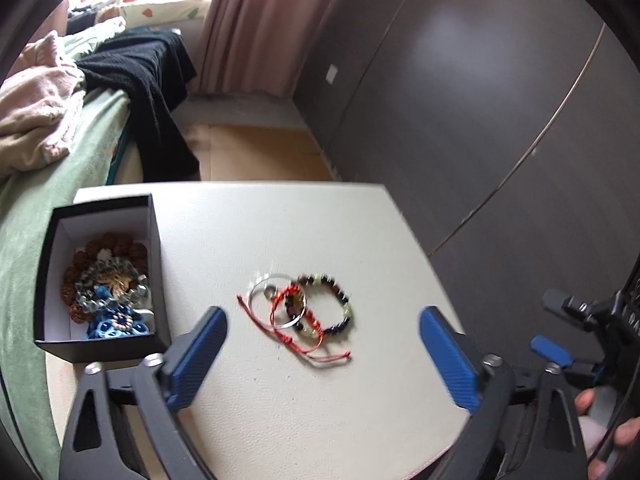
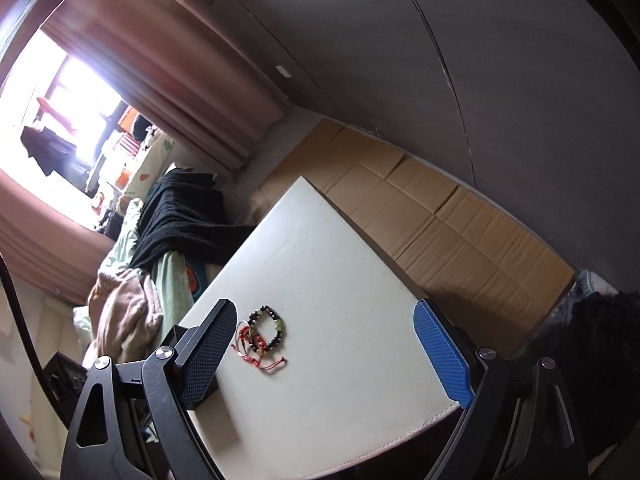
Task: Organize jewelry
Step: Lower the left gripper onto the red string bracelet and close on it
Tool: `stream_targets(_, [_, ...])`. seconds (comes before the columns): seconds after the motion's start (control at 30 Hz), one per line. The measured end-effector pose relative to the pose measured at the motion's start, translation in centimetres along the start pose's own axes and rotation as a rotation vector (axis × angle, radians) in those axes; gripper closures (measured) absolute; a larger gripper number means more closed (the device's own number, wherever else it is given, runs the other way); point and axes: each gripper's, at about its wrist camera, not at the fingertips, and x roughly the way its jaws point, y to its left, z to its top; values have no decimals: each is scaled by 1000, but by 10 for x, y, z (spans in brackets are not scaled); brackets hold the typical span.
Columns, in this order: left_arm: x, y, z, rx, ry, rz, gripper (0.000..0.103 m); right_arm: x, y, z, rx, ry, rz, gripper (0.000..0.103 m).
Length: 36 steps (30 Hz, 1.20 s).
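Observation:
On the white table lies a small pile of jewelry: a dark beaded bracelet, a silver ring-shaped bangle and a red cord bracelet. The pile also shows in the right wrist view. A black box at the table's left holds several pieces, brown beads and blue ones. My left gripper is open and empty, hovering just in front of the pile. My right gripper is open and empty above the table; it also shows at the right edge of the left wrist view.
A bed with green sheet, pink blanket and black cloth lies left of the table. Cardboard covers the floor beyond it. A grey wardrobe and a pink curtain stand behind.

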Motion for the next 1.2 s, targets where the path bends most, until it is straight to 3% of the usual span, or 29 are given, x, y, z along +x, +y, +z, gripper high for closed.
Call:
stream_targets(0.03, [4, 0, 0, 1, 18, -4, 27, 2, -1, 2, 4, 3, -17, 12])
stream_targets(0.2, [25, -1, 1, 12, 66, 19, 44, 12, 1, 7, -8, 20, -83, 12])
stream_targets(0.3, [40, 1, 5, -3, 93, 23, 44, 20, -3, 10, 25, 50, -73, 12])
stream_targets(0.43, [58, 3, 7, 3, 131, 82, 44, 31, -4, 12, 34, 84, -77, 12])
stream_targets(0.57, [70, 3, 8, 3, 143, 78, 45, 36, -2, 15, 32, 101, -73, 12])
stream_targets(0.6, [71, 3, 9, 2, 138, 76, 50, 37, -2, 16, 32, 102, -72, 12])
stream_targets(0.63, [73, 2, 10, -3, 138, 69, 63, 38, -2, 17, 33, 105, -70, 12])
stream_targets(0.7, [79, 3, 12, -26, 163, 43, 71, 41, -1, 17, 40, 113, -67, 12])
stream_targets(0.9, [91, 1, 11, -31, 183, 64, 77, 48, 0, 15, 44, 146, -53, 12])
stream_targets(1.0, [96, 3, 8, -26, 197, 94, 93, 48, 1, 15, 34, 148, -59, 12])
stream_targets(1.03, [95, 3, 8, -27, 184, 91, 98, 48, 0, 15, 35, 148, -60, 12])
stream_targets(1.2, [70, 10, 13, -64, 143, 29, 101, 49, 5, 15, 31, 147, -64, 12])
